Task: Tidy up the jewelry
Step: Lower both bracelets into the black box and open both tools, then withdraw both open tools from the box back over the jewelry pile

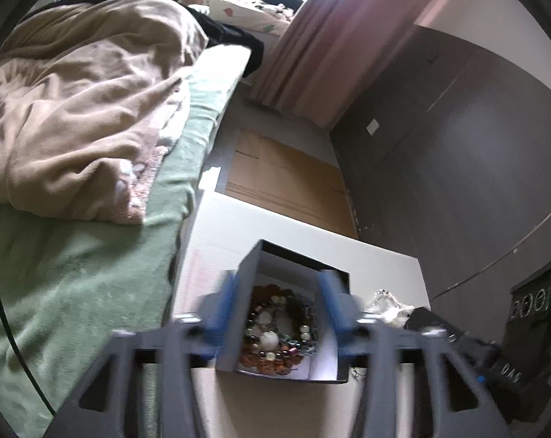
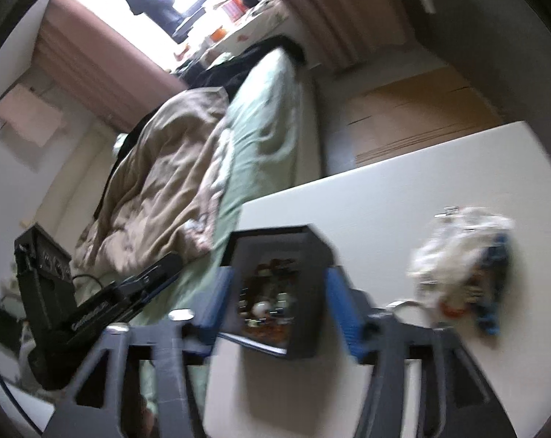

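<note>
A dark box (image 1: 248, 273) with a white inside stands on a white table (image 1: 217, 233). It holds several bead bracelets (image 1: 279, 332). My left gripper (image 1: 279, 314) is open above the box, its blue fingers (image 1: 220, 314) straddling it. In the right wrist view the same box (image 2: 304, 255) with beads (image 2: 268, 303) sits between my open right gripper's (image 2: 279, 303) blue fingers (image 2: 343, 310). A loose heap of white and blue jewelry (image 2: 461, 266) lies on the table (image 2: 385, 189) to the right; it also shows in the left wrist view (image 1: 388, 304).
A bed with a green sheet (image 1: 92, 273) and a beige blanket (image 1: 81, 109) runs along the table's left side. Flat cardboard (image 1: 286, 179) lies on the floor beyond the table. The other gripper's dark body (image 1: 523, 335) is at the right edge.
</note>
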